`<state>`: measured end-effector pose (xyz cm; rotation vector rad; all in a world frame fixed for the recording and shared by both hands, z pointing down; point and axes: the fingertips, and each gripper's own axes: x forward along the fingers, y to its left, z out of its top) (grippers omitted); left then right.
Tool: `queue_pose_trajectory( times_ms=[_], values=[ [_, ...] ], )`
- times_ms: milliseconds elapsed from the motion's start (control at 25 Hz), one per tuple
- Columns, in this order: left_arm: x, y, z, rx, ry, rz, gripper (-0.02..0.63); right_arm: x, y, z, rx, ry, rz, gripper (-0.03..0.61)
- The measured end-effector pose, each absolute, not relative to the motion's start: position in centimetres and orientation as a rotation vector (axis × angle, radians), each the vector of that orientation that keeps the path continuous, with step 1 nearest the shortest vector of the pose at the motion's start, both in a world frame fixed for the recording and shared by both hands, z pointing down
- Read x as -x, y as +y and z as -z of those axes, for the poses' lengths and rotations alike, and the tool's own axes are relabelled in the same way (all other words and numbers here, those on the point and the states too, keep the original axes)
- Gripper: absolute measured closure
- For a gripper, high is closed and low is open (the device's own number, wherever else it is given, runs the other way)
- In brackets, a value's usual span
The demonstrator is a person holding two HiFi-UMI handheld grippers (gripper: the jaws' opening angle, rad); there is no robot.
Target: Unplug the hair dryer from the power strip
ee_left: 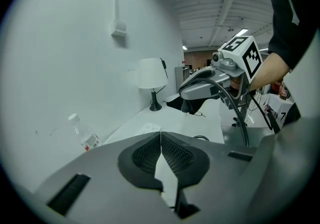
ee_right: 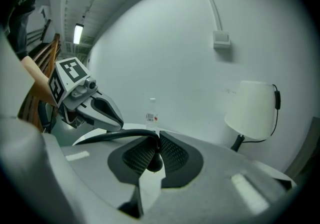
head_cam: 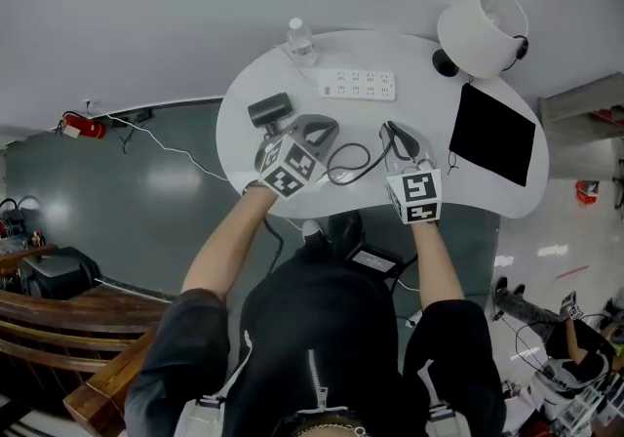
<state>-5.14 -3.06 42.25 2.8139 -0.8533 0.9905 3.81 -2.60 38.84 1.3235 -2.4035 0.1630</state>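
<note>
Nearest the person, the left gripper (ee_left: pixel 161 137) has its ribbed pads pressed together with nothing between them, held above the white oval table (head_cam: pixel 244 147). Beside it the right gripper (ee_right: pixel 158 142) is clamped on the black power cord (ee_right: pixel 112 136), a rounded black lump of which shows between the pads. The cord loops across the tabletop between the two tools. Just beyond the left gripper lies the black hair dryer (head_cam: pixel 271 110), near the table's left edge. Farther back the white power strip (head_cam: pixel 357 84) lies flat, well apart from the gripped cord. A clear plastic water bottle (head_cam: pixel 300 39) stands upright just behind it, a white-shaded table lamp (head_cam: pixel 482 30) at the far right, a black rectangular mat (head_cam: pixel 492 134) before the lamp
</note>
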Motion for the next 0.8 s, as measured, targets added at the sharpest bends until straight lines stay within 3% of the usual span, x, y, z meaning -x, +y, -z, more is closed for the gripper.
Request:
queue_pose_trajectory(
  times_ms=[800],
  values=[
    [7.1,1.9,-39.9,-2.866,-0.881,-0.982,0.600,-1.7,1.9,-36.0,-1.332,-2.408,-0.063,0.549]
  ],
)
